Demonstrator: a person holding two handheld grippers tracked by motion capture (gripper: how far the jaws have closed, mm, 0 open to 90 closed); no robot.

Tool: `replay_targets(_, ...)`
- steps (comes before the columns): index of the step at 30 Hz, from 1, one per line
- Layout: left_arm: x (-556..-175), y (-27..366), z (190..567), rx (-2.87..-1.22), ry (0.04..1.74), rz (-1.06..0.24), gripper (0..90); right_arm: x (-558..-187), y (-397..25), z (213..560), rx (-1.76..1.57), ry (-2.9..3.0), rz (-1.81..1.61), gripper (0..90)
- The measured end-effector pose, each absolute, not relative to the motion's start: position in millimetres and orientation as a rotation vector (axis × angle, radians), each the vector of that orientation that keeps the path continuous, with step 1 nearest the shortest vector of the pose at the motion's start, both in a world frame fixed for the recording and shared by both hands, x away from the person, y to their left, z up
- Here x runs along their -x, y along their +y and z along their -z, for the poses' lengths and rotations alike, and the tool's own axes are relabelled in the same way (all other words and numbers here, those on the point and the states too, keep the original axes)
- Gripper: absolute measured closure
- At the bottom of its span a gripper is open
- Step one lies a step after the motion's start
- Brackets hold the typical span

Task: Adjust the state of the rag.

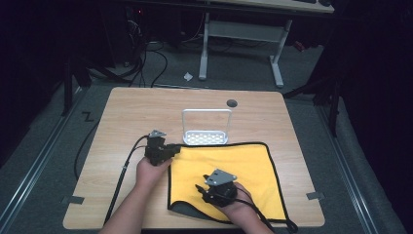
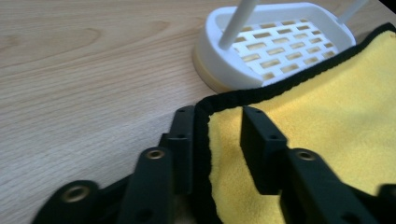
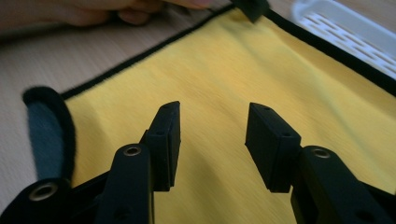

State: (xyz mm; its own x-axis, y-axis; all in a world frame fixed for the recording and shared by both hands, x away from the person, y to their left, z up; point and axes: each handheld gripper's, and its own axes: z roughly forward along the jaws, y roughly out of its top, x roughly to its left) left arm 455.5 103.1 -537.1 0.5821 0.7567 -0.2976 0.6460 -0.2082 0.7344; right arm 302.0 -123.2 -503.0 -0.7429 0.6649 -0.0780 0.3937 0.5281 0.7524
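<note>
While my left gripper (image 2: 217,135) is straddling the yellow cloth (image 1: 229,170) at its far-left corner, jaws apart with the black hem between them, my right gripper (image 3: 212,140) is hovering open at five o'clock, over the cloth's near part.

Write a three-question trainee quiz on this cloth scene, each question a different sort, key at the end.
1. True or false: the left hand-held gripper has its jaws apart, astride the far-left corner of the yellow cloth.
2. What stands just beyond the cloth's far edge? A) white slotted rack B) mug C) book
3. Fill in: the right hand-held gripper hovers open over the cloth's ____ colored face.

Key: 1 true; 2 A, the rack; 3 yellow.
</note>
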Motion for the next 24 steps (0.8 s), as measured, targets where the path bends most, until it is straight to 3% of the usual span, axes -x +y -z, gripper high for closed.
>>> replay_targets(2, -454.4, 101.3, 537.7, -1.939, 1.113, -0.172, 80.4, -304.4, -106.7, 505.9, -0.826, 2.445, -1.059, 56.4)
replay_targets(4, -453.0, 99.9, 537.8, -1.947, 1.105, -0.192, 82.5, -306.6, -91.4, 510.0, -0.801, 2.476, -1.05, 56.9)
replay_targets(21, -454.9, 104.7, 539.3, -1.905, 1.142, -0.157, 82.6, -291.7, -38.5, 528.0, -0.668, 2.641, -1.015, 52.9)
replay_targets(24, -454.9, 104.7, 539.4, -1.905, 1.143, -0.157, 82.8, -289.8, -37.2, 528.4, -0.673, 2.634, -1.019, 57.3)
